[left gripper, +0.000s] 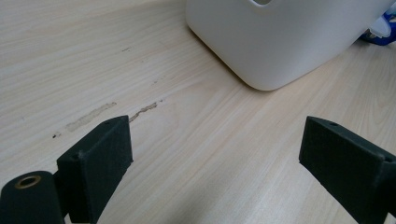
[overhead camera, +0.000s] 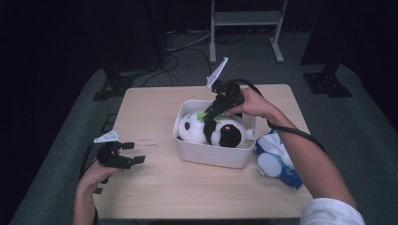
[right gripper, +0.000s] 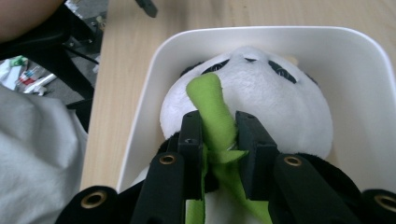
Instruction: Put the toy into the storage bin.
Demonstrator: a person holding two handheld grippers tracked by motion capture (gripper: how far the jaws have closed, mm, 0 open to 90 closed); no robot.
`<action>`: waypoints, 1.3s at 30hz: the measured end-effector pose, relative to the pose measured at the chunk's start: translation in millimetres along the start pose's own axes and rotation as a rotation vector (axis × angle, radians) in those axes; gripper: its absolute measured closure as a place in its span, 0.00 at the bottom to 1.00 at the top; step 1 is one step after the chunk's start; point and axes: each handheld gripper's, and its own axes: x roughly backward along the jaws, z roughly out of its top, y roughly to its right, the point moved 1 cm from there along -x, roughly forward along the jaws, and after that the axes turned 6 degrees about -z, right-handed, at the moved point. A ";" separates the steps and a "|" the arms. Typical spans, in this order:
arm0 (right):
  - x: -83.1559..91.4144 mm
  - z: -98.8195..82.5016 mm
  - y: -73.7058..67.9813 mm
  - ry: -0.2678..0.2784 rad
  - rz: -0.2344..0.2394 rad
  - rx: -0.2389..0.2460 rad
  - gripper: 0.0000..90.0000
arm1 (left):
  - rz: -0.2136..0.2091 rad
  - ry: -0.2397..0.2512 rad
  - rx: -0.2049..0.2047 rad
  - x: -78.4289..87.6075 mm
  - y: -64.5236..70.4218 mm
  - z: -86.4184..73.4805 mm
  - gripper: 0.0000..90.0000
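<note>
Landmark: I take the white bin (overhead camera: 213, 152) on the wooden table (overhead camera: 155, 183) as my reference for every place below.

Panda toy: a black and white plush panda (overhead camera: 213, 130) lies inside the bin, head toward the bin's left end in the high view. In the right gripper view I see its face (right gripper: 261, 93), but the body below is cut off behind the jaws.

Green piece: a green felt strip (right gripper: 212, 109) runs up over the panda's face. Its lower end passes out of the frame, so I cannot tell how it joins the toy.

Right gripper (right gripper: 219, 135): it reaches down into the bin, jaws drawn close together and pinching the green strip between the pads. My right hand (overhead camera: 253, 104) hides much of its body in the high view.

Left gripper (overhead camera: 133, 152): it sits on the table well to the left of the bin, jaws spread wide with nothing between them. From its own camera I see bare table and one rounded corner of the bin (left gripper: 280, 42).

Blue and white object (overhead camera: 277, 159): it lies just right of the bin, partly hidden under my right forearm. I cannot make out what it is.

Background: beyond the table's far side the room is dark and hard to read.
</note>
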 end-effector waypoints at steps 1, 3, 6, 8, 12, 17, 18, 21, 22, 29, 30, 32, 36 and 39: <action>0.0 0.0 0.0 0.000 0.000 0.000 0.80 | 0.000 0.000 0.000 0.0 0.0 0.0 0.09; -1.5 -3.6 5.2 -0.003 -0.015 -0.012 0.80 | 0.000 0.000 0.000 -0.6 -0.1 0.1 0.09; -8.1 -7.9 6.5 -0.015 -0.014 -0.013 0.80 | 0.000 0.002 0.001 -0.3 -0.1 0.1 0.09; -13.8 -10.9 6.6 -0.024 -0.014 -0.018 0.80 | 0.000 0.002 0.002 -0.5 -0.2 0.0 0.09; -23.4 -14.7 5.8 -0.043 0.003 -0.023 0.80 | -0.003 -0.003 -0.001 -1.5 0.0 -0.1 0.09; -34.3 -20.1 3.9 -0.059 0.021 -0.035 0.78 | -0.004 -0.003 -0.002 -1.7 0.5 0.3 0.09; -35.7 -20.9 3.6 -0.061 0.016 -0.040 0.78 | -0.004 -0.002 -0.003 -1.6 0.4 0.3 0.09; -39.3 -23.4 2.7 -0.067 0.018 -0.045 0.76 | -0.006 -0.002 -0.002 -1.7 0.6 0.3 0.09; -39.1 -24.0 2.8 -0.067 0.017 -0.047 0.75 | -0.006 -0.001 -0.001 -2.0 0.7 0.1 0.09; -35.2 -28.5 0.3 -0.074 0.002 -0.073 0.64 | -0.010 -0.009 -0.009 -3.4 1.0 0.5 0.09; -29.9 -29.1 0.0 -0.038 0.012 -0.083 0.65 | -0.010 -0.011 -0.008 -3.5 0.9 0.5 0.09; -27.3 -29.0 -0.4 -0.027 0.012 -0.077 0.65 | -0.010 -0.010 -0.008 -4.1 1.1 0.4 0.09; -22.1 -31.0 -5.1 -0.030 -0.004 -0.081 0.64 | -0.013 -0.010 -0.011 -4.8 2.4 0.8 0.09; -18.0 -34.1 -6.5 -0.012 -0.006 -0.085 0.64 | -0.011 -0.010 -0.014 -4.0 2.8 0.9 0.09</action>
